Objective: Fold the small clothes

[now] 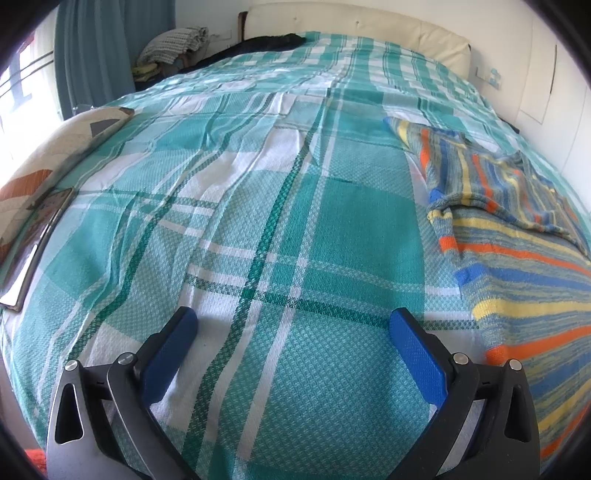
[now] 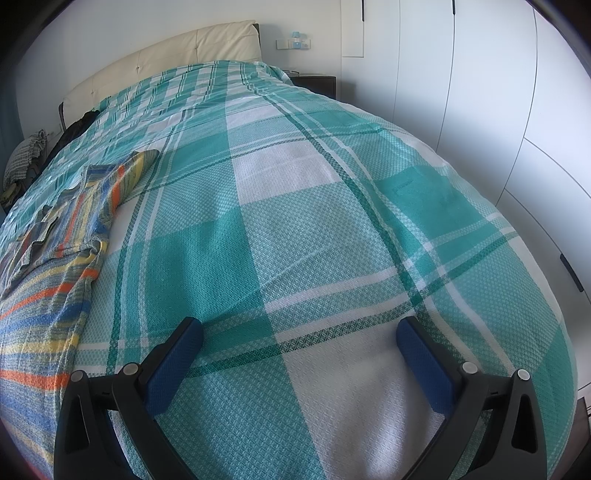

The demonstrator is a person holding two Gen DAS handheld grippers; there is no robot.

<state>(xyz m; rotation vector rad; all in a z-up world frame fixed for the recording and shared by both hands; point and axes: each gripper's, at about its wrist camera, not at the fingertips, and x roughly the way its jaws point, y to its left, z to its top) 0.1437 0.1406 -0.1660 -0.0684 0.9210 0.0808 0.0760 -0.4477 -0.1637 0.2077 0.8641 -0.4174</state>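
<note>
Blue-padded fingers frame the bottom of both views: the left gripper (image 1: 293, 319) and the right gripper (image 2: 300, 328) each hang over the foot end of the bed with jaws spread wide and nothing between them. Under them lies only the teal-and-white checked bedspread (image 1: 258, 221).

Between the two grippers, spread along the middle of the bed, is the striped shirt (image 1: 517, 258), a small knitted-looking top in blue, yellow and orange, seen from the other side as well (image 2: 66, 266). It lies mostly flat with one sleeve (image 1: 413, 129) reaching toward the headboard (image 1: 369, 26) and a rumpled upper layer near the collar.

It looks light and limp, likely to sag and drape once lifted, and to drag on the textured cover instead of sliding cleanly. Pinching a hem corner or a sleeve end should give the surest hold; grabbing mid-panel would probably bunch it.

A tablet or phone (image 1: 33, 258) rests by a patterned cushion (image 1: 55, 147) at the bed's left edge.
</note>
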